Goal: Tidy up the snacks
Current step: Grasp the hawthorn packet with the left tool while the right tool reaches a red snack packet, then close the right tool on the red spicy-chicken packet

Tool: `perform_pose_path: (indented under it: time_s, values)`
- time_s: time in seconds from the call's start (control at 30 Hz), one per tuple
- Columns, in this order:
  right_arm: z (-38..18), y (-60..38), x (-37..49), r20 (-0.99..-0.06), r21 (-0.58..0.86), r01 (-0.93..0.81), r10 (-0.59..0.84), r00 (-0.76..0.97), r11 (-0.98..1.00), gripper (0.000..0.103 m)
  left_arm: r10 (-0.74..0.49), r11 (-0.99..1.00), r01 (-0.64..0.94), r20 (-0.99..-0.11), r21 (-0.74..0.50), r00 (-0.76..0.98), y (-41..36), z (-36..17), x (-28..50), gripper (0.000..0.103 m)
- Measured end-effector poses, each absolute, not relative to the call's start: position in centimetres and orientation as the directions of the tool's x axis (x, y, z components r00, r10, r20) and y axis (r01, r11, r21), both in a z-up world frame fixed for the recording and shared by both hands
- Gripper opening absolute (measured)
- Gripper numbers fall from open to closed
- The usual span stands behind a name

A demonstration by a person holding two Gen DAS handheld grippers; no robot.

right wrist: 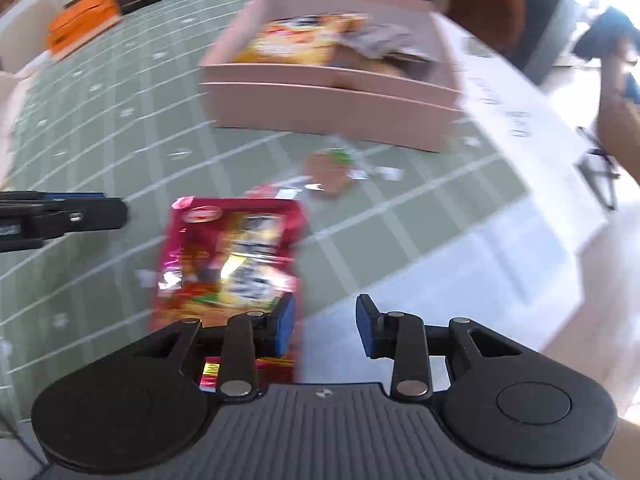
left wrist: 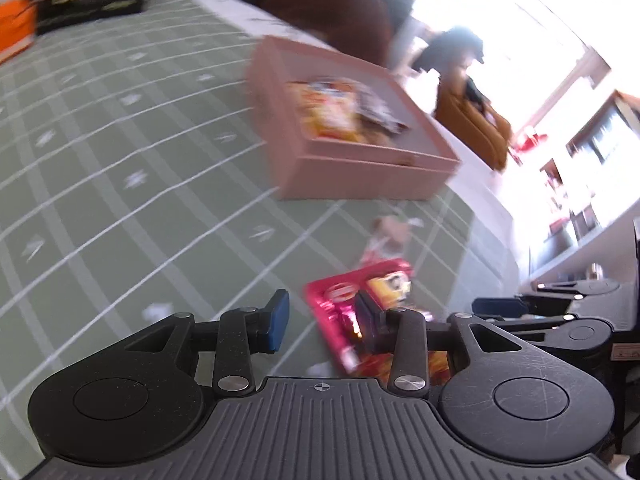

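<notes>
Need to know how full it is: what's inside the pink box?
The pink box holds a yellow-orange snack bag and a darker packet beside it. Anything underneath them is hidden.

A glossy red-and-yellow snack packet (right wrist: 230,258) lies on a green white-gridded tablecloth (left wrist: 120,168) near a seemingly plain pink box (right wrist: 328,110).

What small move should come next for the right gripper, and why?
Probably shift the right gripper slightly left, so that the red snack packet comes between its open fingers. The packet lies flat on the green checked tablecloth, outside the pink box that already holds snacks. Now only the left fingertip overlaps the packet's edge. The left gripper is open too.
</notes>
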State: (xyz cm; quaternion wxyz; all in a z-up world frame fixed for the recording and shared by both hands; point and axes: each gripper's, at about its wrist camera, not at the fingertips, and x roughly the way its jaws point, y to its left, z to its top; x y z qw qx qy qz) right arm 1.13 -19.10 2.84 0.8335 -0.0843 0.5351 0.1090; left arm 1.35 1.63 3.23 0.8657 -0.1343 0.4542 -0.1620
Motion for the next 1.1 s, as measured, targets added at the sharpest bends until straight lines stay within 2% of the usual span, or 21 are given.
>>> perform_pose_path:
  time_s: [0.07, 0.13, 0.2, 0.4, 0.47, 0.63, 0.8, 1.0, 1.1]
  values:
    - [2.7, -20.4, 1.1, -0.905, -0.028, -0.241, 0.078, 0.418, 0.97, 0.034, -0.415, 0.91, 0.22, -0.748, -0.352, 0.517, -0.5, 3.7, 2.8, 0.041]
    - [2.6, -21.7, 1.0, -0.903, 0.012, -0.212, 0.102, 0.418, 0.977, 0.044, -0.419, 0.907, 0.269, -0.755, -0.324, 0.505, -2.5, 3.9, 4.3, 0.041]
    - [2.7, -22.7, 0.6, -0.897, 0.069, -0.195, 0.146, 0.417, 0.978, 0.062, -0.406, 0.906, 0.323, -0.774, -0.273, 0.487, -5.0, 4.1, 6.2, 0.041]
    - [3.1, -22.3, -1.0, -0.881, 0.068, -0.203, 0.154, 0.446, 0.977, 0.063, -0.28, 0.896, 0.436, -0.864, -0.08, 0.417, -11.5, 2.0, 10.2, 0.042]
    - [3.3, -22.6, -1.4, -0.878, 0.069, -0.198, 0.153, 0.453, 0.978, 0.064, -0.228, 0.893, 0.449, -0.871, -0.009, 0.436, -12.6, 1.3, 10.6, 0.046]
    - [3.6, -23.6, -2.2, -0.874, 0.049, -0.186, 0.132, 0.467, 0.981, 0.07, -0.263, 0.89, 0.456, -0.842, -0.023, 0.471, -12.4, 1.4, 10.0, 0.041]
    - [3.8, -24.2, -2.4, -0.873, 0.057, -0.168, 0.131, 0.469, 0.984, 0.07, -0.357, 0.908, 0.394, -0.762, -0.146, 0.541, -8.0, 5.1, 7.6, 0.04]
    - [4.4, -23.2, -2.1, -0.857, 0.117, -0.195, 0.198, 0.475, 0.974, 0.07, -0.355, 0.935, 0.247, -0.656, -0.255, 0.666, -0.7, 9.6, 3.8, 0.04]
    - [4.5, -21.6, -2.1, -0.853, 0.115, -0.243, 0.221, 0.473, 0.963, 0.07, -0.344, 0.937, 0.2, -0.653, -0.286, 0.675, 1.8, 11.1, 2.9, 0.04]
